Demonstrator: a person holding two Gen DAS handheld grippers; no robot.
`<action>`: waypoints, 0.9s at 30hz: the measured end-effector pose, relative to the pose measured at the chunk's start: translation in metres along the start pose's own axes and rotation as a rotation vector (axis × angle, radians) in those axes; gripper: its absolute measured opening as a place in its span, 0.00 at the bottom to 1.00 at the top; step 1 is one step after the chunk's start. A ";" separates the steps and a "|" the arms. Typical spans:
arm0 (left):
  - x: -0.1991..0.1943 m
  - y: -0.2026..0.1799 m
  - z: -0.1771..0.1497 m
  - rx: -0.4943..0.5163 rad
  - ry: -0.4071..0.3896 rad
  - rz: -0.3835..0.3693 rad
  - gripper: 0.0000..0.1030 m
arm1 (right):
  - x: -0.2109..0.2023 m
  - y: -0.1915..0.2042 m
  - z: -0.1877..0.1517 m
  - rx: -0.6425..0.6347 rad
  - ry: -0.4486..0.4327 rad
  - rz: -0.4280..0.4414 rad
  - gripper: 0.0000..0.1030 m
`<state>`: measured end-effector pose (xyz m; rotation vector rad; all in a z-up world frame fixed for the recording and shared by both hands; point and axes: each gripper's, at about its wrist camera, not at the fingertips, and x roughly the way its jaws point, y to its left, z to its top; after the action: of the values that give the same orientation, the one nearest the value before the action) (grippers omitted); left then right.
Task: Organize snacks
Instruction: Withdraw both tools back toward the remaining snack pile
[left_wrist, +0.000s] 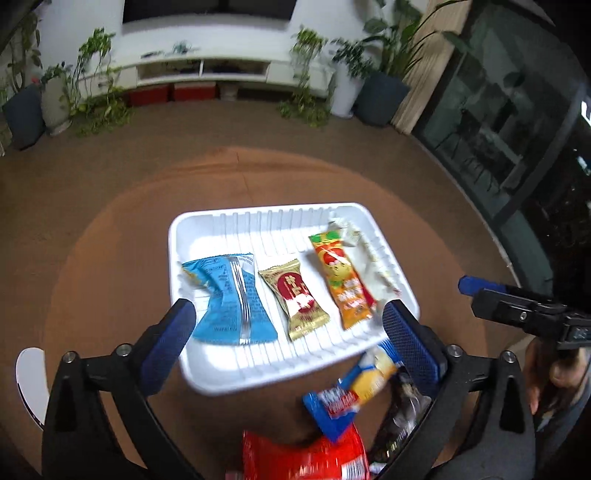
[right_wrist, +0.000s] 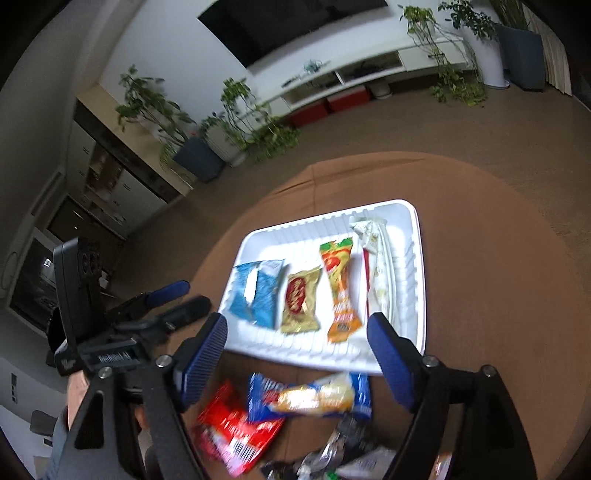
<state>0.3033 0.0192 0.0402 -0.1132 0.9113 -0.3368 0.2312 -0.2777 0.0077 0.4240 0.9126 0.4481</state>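
A white ribbed tray (left_wrist: 221, 380) (right_wrist: 406, 214) sits on a round brown table. In it lie, left to right, a light blue packet (left_wrist: 229, 295) (right_wrist: 258, 291), a gold and red packet (left_wrist: 295, 299) (right_wrist: 299, 299), an orange packet (left_wrist: 343, 277) (right_wrist: 340, 288) and a white packet (left_wrist: 365, 247) (right_wrist: 380, 266). In front of the tray lie a blue and yellow packet (left_wrist: 354, 391) (right_wrist: 314, 397), a red packet (left_wrist: 306, 458) (right_wrist: 236, 428) and a dark packet (left_wrist: 402, 417) (right_wrist: 347, 443). My left gripper (left_wrist: 288, 343) is open and empty over the tray's near edge. My right gripper (right_wrist: 297, 354) is open and empty above the loose packets.
The table (left_wrist: 258, 177) (right_wrist: 498, 295) is round and stands on brown carpet. The right gripper shows at the right of the left wrist view (left_wrist: 517, 302); the left gripper shows at the left of the right wrist view (right_wrist: 147, 314). Plants and a white cabinet (left_wrist: 221, 66) stand far behind.
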 end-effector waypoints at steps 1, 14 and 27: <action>-0.009 -0.004 -0.006 0.011 -0.015 0.000 1.00 | -0.006 0.003 -0.007 -0.009 -0.009 0.001 0.80; -0.081 0.033 -0.167 -0.267 -0.043 0.006 1.00 | -0.050 0.019 -0.148 -0.003 -0.079 -0.051 0.83; -0.067 0.006 -0.257 -0.336 -0.015 0.074 1.00 | -0.051 0.032 -0.209 -0.009 -0.098 -0.074 0.83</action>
<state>0.0642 0.0590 -0.0675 -0.3890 0.9493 -0.1112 0.0257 -0.2456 -0.0555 0.3991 0.8280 0.3612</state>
